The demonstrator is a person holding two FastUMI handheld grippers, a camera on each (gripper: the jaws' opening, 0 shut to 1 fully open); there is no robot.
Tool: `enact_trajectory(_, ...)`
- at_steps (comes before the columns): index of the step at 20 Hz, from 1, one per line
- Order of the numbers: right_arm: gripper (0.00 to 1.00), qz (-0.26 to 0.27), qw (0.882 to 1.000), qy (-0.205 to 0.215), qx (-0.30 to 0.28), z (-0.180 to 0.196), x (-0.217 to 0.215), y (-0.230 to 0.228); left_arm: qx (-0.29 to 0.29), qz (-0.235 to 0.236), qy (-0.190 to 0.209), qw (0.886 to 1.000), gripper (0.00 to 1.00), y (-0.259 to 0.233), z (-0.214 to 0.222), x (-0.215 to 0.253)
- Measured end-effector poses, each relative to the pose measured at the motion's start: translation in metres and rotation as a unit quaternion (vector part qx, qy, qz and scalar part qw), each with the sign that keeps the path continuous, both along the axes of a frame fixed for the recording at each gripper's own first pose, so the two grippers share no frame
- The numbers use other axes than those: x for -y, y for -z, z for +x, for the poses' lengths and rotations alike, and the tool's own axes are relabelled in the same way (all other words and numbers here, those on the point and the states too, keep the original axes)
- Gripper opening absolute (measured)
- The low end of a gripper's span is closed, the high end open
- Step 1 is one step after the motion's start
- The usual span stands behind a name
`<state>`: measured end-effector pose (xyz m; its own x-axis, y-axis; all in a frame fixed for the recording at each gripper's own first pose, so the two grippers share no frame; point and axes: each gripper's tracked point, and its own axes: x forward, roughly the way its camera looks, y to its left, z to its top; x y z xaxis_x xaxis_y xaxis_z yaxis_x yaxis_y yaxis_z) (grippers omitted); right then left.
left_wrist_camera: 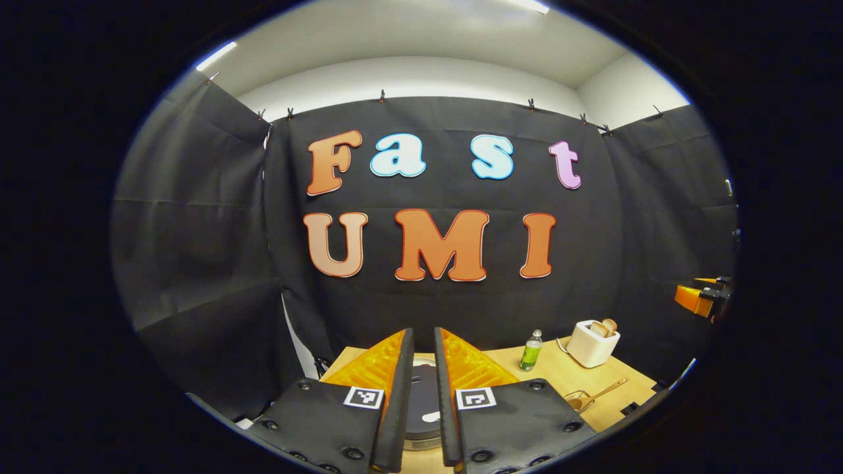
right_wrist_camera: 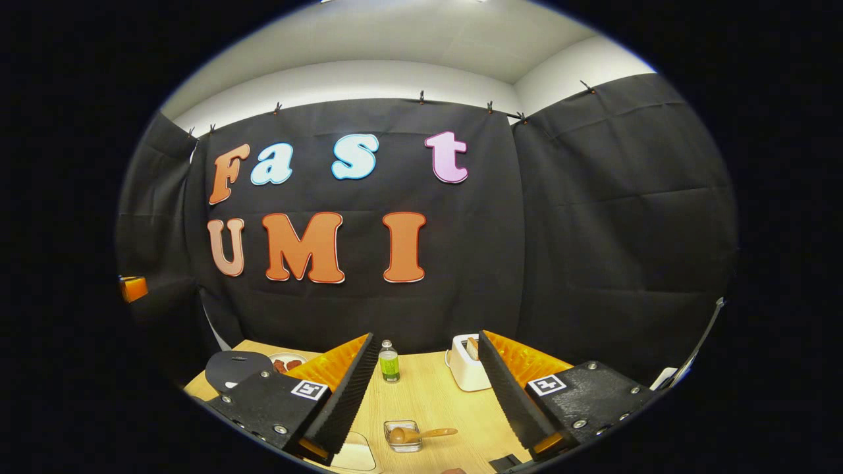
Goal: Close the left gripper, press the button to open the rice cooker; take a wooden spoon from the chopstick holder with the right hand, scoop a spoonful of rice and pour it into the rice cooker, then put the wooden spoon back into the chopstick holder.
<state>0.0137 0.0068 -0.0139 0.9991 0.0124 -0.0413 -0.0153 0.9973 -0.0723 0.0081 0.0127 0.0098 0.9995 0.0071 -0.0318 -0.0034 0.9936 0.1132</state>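
Left gripper (left_wrist_camera: 422,401) nearly clenched above rice cooker (left_wrist_camera: 421,401), right gripper (right_wrist_camera: 428,395) released, table (right_wrist_camera: 428,395) open between.

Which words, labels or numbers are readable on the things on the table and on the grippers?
No readable text.
Label on the bottle: too small to read.
Square tags on the left gripper and right gripper: patterns, no words.
On the toaster: none seen.

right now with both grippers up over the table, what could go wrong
The left gripper is nearly shut with the rice cooker lid between its fingers; pressing off the button could miss the latch. The wooden spoon lies across a small clear holder, so a low grasp may tip it. The green bottle and toaster stand beyond the open right gripper and could be bumped.
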Motion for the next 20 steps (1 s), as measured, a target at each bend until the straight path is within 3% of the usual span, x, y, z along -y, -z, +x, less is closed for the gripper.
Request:
enact_trajectory(1, 0.95, 0.001, 1.000, 0.000, -0.001, 0.000, -0.001, 0.000, -0.002, 0.011, -0.016, 1.000, 0.24, 0.007, 0.003, -0.008)
enact_trajectory(2, 0.95, 0.002, 1.000, 0.000, -0.002, 0.000, -0.002, 0.000, -0.006, 0.008, -0.015, 1.000, 0.05, 0.015, 0.009, -0.002)
enact_trajectory(8, 0.95, 0.002, 1.000, 0.003, -0.008, 0.001, -0.001, 0.006, -0.037, 0.010, -0.002, 0.999, 0.02, 0.051, 0.023, 0.000)
enact_trajectory(20, 0.95, -0.004, 0.999, 0.031, -0.028, -0.004, 0.022, 0.020, -0.162, 0.001, 0.032, 0.986, 0.04, 0.206, 0.068, 0.012)
